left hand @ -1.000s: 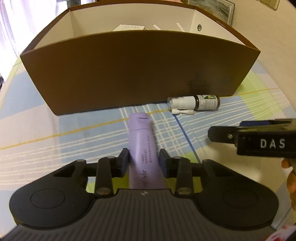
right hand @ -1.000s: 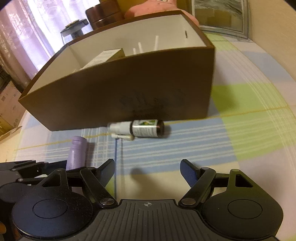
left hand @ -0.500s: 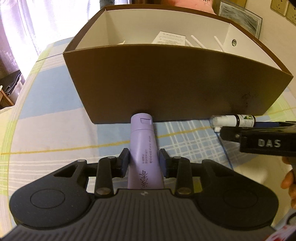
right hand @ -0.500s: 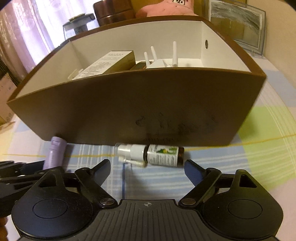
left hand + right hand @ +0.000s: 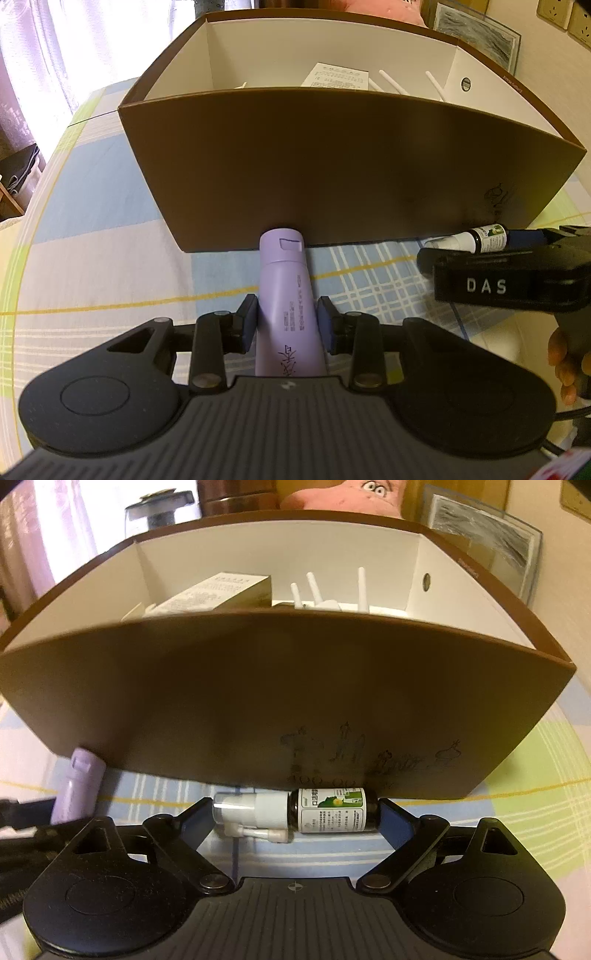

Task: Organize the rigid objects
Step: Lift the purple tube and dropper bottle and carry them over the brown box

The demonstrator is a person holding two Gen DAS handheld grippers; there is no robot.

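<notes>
My left gripper point(image 5: 287, 320) is shut on a lilac tube point(image 5: 286, 295), whose cap points at the front wall of the brown cardboard box point(image 5: 332, 162). The tube also shows in the right wrist view point(image 5: 75, 790). My right gripper point(image 5: 295, 812) is open, its jaws on either side of a small dark spray bottle point(image 5: 295, 810) with a white nozzle, lying on its side against the box point(image 5: 258, 701). Whether the pads touch the bottle I cannot tell. The bottle point(image 5: 476, 238) and the right gripper point(image 5: 517, 273) also show in the left wrist view.
The box holds a white carton point(image 5: 218, 592) and a white device with several upright prongs point(image 5: 332, 594). A checked cloth point(image 5: 92, 258) covers the table. A framed picture point(image 5: 484, 542) and a pink plush toy point(image 5: 343, 494) stand behind the box.
Both grippers have moved closer to the box. My left one has lifted the tube. My right gripper's open jaws have come down around the spray bottle.
</notes>
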